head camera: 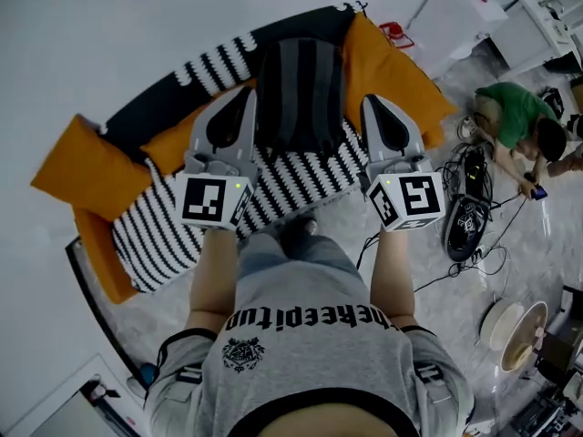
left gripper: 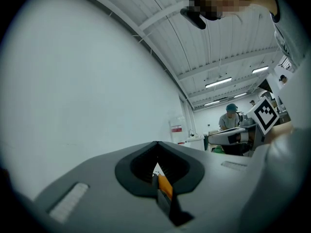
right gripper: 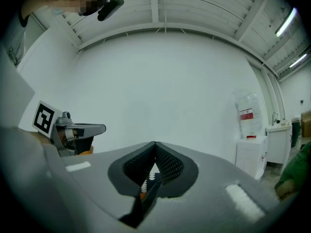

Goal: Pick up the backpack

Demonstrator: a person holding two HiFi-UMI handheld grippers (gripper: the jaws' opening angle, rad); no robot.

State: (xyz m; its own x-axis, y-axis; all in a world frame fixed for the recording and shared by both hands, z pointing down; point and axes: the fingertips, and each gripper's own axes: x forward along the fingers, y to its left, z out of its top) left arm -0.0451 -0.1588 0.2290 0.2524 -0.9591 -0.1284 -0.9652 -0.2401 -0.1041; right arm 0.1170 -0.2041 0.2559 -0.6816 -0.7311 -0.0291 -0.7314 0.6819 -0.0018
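the backpack (head camera: 301,98) is standing on the sofa (head camera: 164,235), long axis running the way the grippers are pointing; it is sitting between the left gripper (head camera: 245,101) and right gripper (head camera: 374,107), nearer the left; both sets of jaws are resting together, empty.

striped seat (head camera: 291,185) clear before backpack (head camera: 301,94), cushions (head camera: 396,71) flanking

The backpack (head camera: 301,94) is black with grey vertical stripes; the sofa (head camera: 173,230) is striped black and white, with a black back and orange cushions (head camera: 77,167). The left gripper (head camera: 246,94) and right gripper (head camera: 372,100) are grey, each with a cube (head camera: 214,200) patterned in black and white squares. The shirt (head camera: 310,353) is grey with black lettering, the floor (head camera: 437,308) pale marbled grey, the wall (right gripper: 155,81) white.
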